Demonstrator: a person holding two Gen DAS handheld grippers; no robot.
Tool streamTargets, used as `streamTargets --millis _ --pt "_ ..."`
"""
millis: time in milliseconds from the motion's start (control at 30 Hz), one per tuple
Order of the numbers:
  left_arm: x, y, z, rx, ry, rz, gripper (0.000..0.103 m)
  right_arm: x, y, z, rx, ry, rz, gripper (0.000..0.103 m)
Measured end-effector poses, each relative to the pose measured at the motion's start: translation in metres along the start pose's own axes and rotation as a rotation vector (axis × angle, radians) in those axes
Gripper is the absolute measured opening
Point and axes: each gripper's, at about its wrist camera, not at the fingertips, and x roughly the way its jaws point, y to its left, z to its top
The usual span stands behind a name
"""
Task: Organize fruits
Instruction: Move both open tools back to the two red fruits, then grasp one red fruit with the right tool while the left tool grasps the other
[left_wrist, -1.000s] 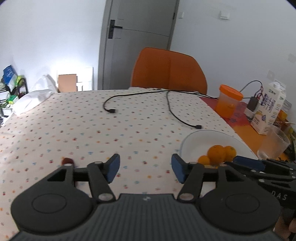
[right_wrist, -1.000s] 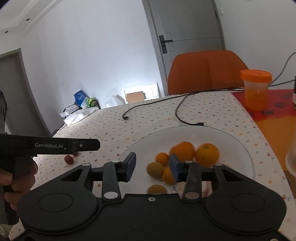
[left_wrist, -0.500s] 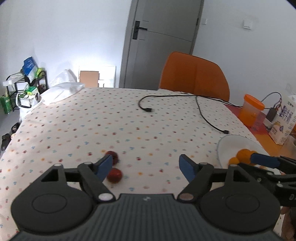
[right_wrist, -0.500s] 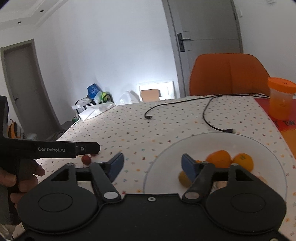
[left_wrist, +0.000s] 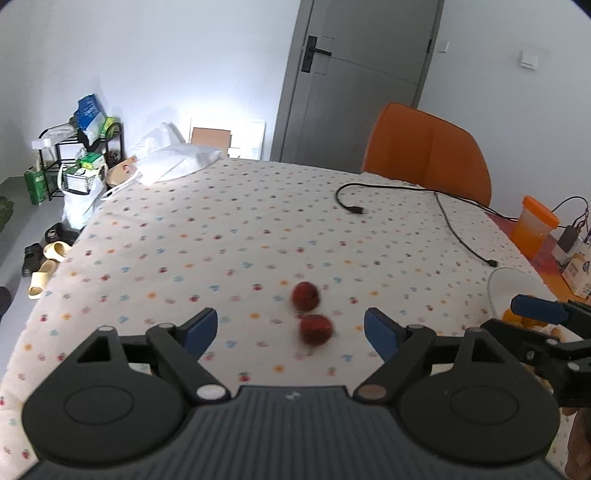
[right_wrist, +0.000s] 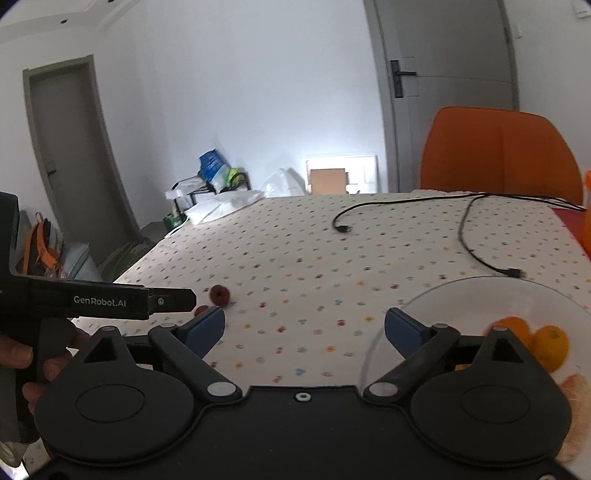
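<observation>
Hovering above a dotted tablecloth (left_wrist: 229, 236), the left gripper (left_wrist: 290, 329) has just been opening, its blue pads apart with nothing clamped; two small red fruits (left_wrist: 311, 314) lie on the cloth at lower centre of its view, seen between the pads; the right gripper (right_wrist: 304, 326) has likewise just been spreading wide and is empty; a glass plate (right_wrist: 461, 291) of oranges (right_wrist: 532, 339) sits at the lower right of its frame; a black cable (left_wrist: 443, 214) trails across the upper right.
</observation>
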Motion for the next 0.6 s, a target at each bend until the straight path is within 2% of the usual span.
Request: streamTargets --millis 100,200,300,367,600 --pt "-0.001 0.014 -0.002 -0.019 0.004 0.011 0.085 0.009 0.01 0.002 -0.016 0.017 0.023 0.091" --pt "0.001 0.022 -0.002 -0.017 0.007 0.019 0.085 0.018 0.021 0.004 -0.046 0.032 0.043 0.082" --pt "0.001 0.029 -0.001 -0.022 0.005 0.004 0.085 0.029 0.029 0.005 -0.059 0.051 0.056 0.077" --pt "0.001 0.032 0.0 -0.016 0.002 -0.003 0.085 0.036 0.034 0.005 -0.066 0.071 0.071 0.069" --pt "0.003 0.044 0.001 -0.03 -0.004 -0.018 0.082 0.057 0.051 0.009 -0.084 0.112 0.11 0.057"
